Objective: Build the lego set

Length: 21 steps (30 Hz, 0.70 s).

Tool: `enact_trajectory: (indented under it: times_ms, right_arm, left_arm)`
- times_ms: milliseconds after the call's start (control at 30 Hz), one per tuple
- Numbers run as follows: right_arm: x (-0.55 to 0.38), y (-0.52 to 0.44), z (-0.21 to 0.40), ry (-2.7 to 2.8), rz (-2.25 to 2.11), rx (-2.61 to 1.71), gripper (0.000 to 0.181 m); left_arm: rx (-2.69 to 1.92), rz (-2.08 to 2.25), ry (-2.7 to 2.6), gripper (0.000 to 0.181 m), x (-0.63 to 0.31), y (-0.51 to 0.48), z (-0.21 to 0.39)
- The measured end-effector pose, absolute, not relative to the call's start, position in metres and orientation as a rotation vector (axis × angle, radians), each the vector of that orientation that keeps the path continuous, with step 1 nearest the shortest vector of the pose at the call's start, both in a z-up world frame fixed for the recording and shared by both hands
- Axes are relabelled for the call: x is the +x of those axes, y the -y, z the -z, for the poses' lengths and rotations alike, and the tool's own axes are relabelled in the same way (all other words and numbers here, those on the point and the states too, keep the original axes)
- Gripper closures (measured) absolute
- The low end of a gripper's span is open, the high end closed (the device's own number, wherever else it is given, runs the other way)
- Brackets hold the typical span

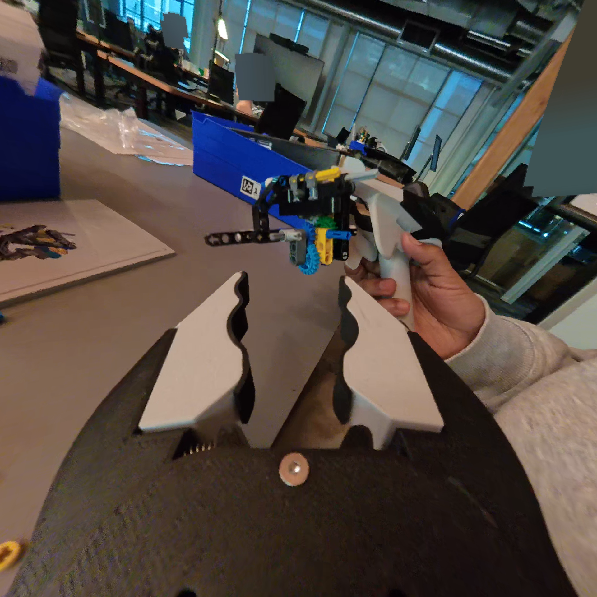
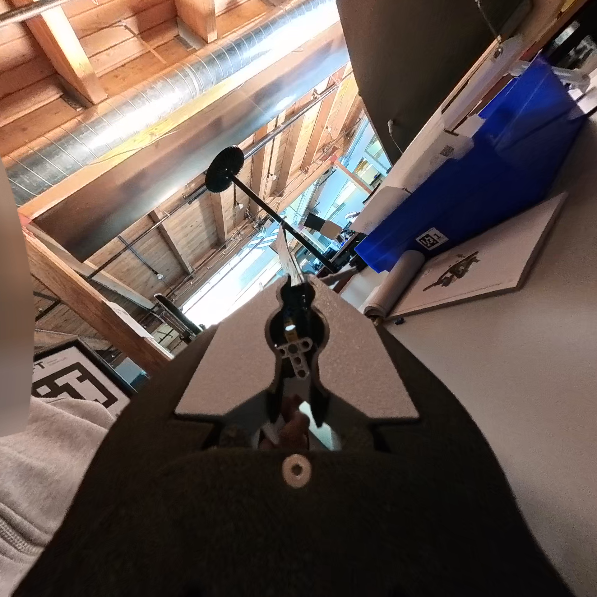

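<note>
The left tongs (image 1: pixel 292 281) are standing wide apart with nothing between their grey fingers (image 1: pixel 200 349), hovering over the grey bench (image 1: pixel 97 323). Just ahead of them, the right tongs (image 1: pixel 347 206) are gripping the partly built lego model (image 1: pixel 300 219), a cluster of black beams, blue gears, yellow and grey connectors, held up in the air above the bench. A bare hand (image 1: pixel 429 290) in a pale grey sleeve is squeezing the grey handle of those tongs.

In the right wrist view, the right tongs (image 2: pixel 295 284) are sitting narrow, closed on the lego model (image 2: pixel 295 352), where a grey perforated beam and a yellow piece are showing between the fingers; a thin black rod with a black toothed disc (image 2: pixel 225 174) is sticking out beyond the tips.

A blue bin (image 1: pixel 239 161) is resting on the bench behind the model, wearing a white sticker with a square black code marker (image 1: pixel 250 187). An open instruction booklet (image 1: pixel 71 245) with a printed picture is lying to the left. A small yellow piece (image 1: pixel 8 554) is lying near the bottom left edge.
</note>
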State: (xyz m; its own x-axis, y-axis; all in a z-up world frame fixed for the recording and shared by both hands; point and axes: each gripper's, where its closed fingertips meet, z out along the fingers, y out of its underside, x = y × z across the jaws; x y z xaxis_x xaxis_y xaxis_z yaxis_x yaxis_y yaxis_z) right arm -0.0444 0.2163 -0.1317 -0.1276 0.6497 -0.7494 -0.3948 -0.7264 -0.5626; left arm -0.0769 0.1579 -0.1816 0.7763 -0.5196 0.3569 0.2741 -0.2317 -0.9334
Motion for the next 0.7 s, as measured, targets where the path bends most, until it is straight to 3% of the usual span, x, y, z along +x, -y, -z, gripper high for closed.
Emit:
enact_trajectory:
  times_ms: [167,333,700]
  right_arm:
    - [-0.044,-0.215,0.136,0.399,-1.914,-1.463,0.176]
    - [-0.048,-0.203,0.141,0.552,-1.95,-1.462,0.175]
    - [-0.062,-0.17,0.154,0.792,-2.126,-1.485,0.176]
  left_arm:
    - [-1.546,0.801,-0.332,0.17,-0.084,-0.146,0.161]
    - [-1.489,0.83,-0.354,0.164,-0.1,-0.143,0.146]
    - [-1.697,0.915,-0.542,0.158,-0.087,-0.134,0.182]
